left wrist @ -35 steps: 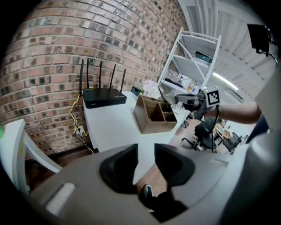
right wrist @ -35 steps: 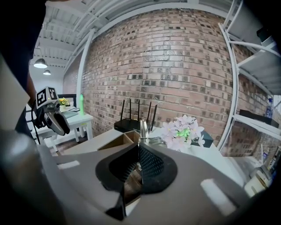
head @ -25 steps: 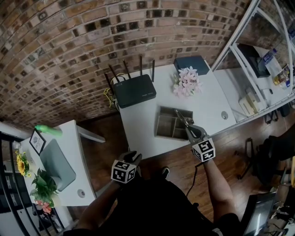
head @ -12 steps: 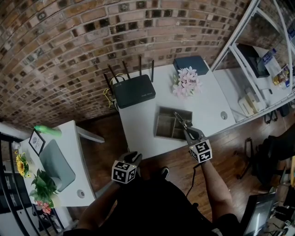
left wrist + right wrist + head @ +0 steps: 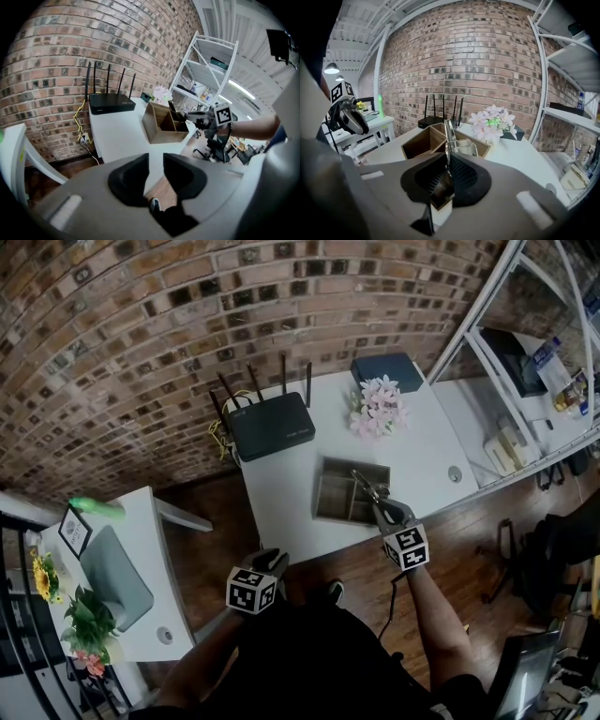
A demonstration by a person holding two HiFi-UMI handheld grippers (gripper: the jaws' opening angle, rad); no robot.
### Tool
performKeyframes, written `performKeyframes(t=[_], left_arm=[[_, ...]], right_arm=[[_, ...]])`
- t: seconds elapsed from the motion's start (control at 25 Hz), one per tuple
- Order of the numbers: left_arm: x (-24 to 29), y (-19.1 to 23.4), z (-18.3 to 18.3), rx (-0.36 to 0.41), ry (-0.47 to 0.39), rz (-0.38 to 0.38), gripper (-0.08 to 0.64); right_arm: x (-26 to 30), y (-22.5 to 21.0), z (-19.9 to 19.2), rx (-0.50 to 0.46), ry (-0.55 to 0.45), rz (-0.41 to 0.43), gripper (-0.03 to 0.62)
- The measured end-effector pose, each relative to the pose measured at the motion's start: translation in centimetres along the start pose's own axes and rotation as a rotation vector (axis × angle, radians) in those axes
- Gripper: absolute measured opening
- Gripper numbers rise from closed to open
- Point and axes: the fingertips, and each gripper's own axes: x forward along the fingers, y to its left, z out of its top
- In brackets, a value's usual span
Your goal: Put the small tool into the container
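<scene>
The job is nearly done but not finished: my right tongs point(image 5: 447, 174) hang over the wooden container point(image 5: 418, 140) on the white table point(image 5: 281, 493), and their jaws have just been opening. The small tool point(image 5: 448, 133) stands between them, one pad looking just clear of it, so it only has to drop in. My left tongs point(image 5: 156, 171) wait off the table, jaws apart and empty, and the only writing I can read is "Life" on the flower pot point(image 5: 491, 140)
</scene>
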Motion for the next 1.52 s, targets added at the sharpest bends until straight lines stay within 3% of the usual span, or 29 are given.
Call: performKeyframes(t=[0.12,0.44,0.68,0.84,1.08,1.28,1.52], left_arm=[[0.0,-0.1,0.1,-0.002,-0.002,-0.003,0.094],[-0.1,0.0,-0.1,-0.003,0.003,-0.007,0.094],[-0.2,-0.4,0.5,0.007,-0.002,-0.026,0.094],[-0.4,-0.7,1.7,0.014,-0.044,-0.022,0.082],[-1.8,-1.2,4.7,0.000,-0.156,-0.015,0.022],[-3.2,-3.2,7.1,0.037,-0.250,-0.094,0.003],[-3.1,-6.6,8.2,0.104,-0.243,-0.179,0.002]], right_arm=[[0.1,-0.3,-1.1,0.065,0.020,0.006,0.112],[-1.5,-0.7,-2.0,0.152,0.000,-0.030,0.137],[-3.8,1.1,0.7,0.221,-0.083,-0.019,0.137],[-5.5,3.2,3.1,0.331,-0.156,-0.011,0.112],[-7.9,7.9,4.5,0.409,-0.194,0.032,0.011],[-8.7,11.1,5.5,0.414,-0.187,0.088,0.011],[-10.3,12.0,7.1,0.432,-0.244,0.097,0.011]])
